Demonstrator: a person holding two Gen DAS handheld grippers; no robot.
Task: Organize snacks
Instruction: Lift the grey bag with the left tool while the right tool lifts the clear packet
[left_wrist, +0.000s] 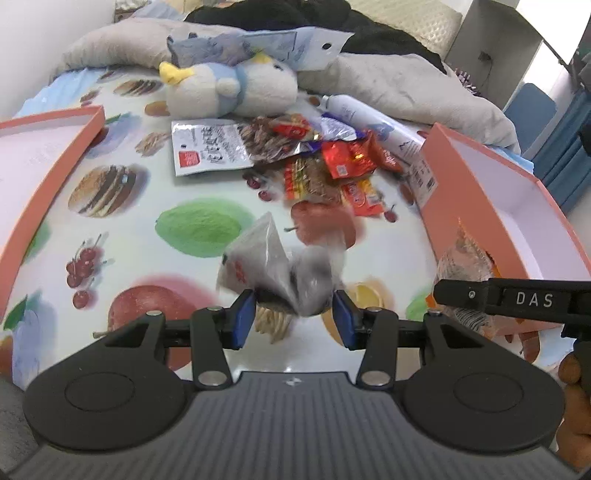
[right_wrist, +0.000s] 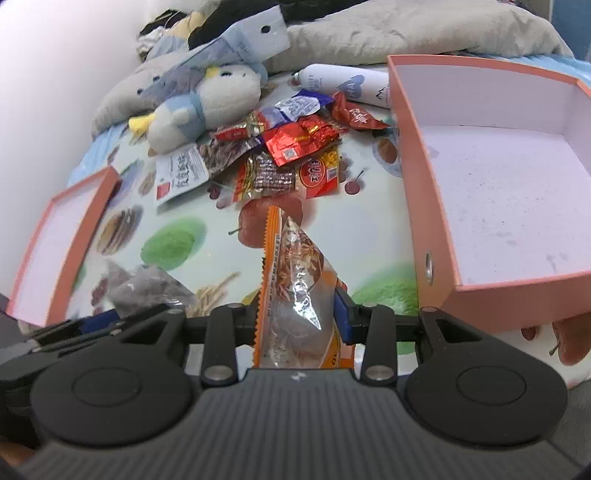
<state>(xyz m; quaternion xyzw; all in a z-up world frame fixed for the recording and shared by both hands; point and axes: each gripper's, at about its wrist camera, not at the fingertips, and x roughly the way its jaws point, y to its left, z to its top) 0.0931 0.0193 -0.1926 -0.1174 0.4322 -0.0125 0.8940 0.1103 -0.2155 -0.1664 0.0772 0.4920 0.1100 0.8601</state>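
Observation:
My left gripper (left_wrist: 293, 319) is shut on a greyish clear snack packet (left_wrist: 280, 269), blurred and lifted above the fruit-print cloth (left_wrist: 147, 184). My right gripper (right_wrist: 299, 321) is shut on a clear packet with orange serrated edges (right_wrist: 295, 280), standing up between the blue pads. That orange packet (left_wrist: 465, 258) also shows by the right box in the left wrist view. The grey packet (right_wrist: 147, 288) appears at lower left in the right wrist view. A pile of several red, orange and silver snack packets (left_wrist: 325, 162) (right_wrist: 288, 155) lies mid-cloth. Two open pink boxes with white insides flank it: the left box (left_wrist: 55, 166) (right_wrist: 74, 240) and the right box (left_wrist: 480, 177) (right_wrist: 417, 184).
A white and blue plush toy (left_wrist: 229, 88) (right_wrist: 207, 107) lies just behind the snack pile, with a white bottle (left_wrist: 369, 114) (right_wrist: 332, 79) beside it. A grey blanket (left_wrist: 406, 85) and dark clothes are heaped at the back. A person's hand (left_wrist: 572, 387) shows at the right edge.

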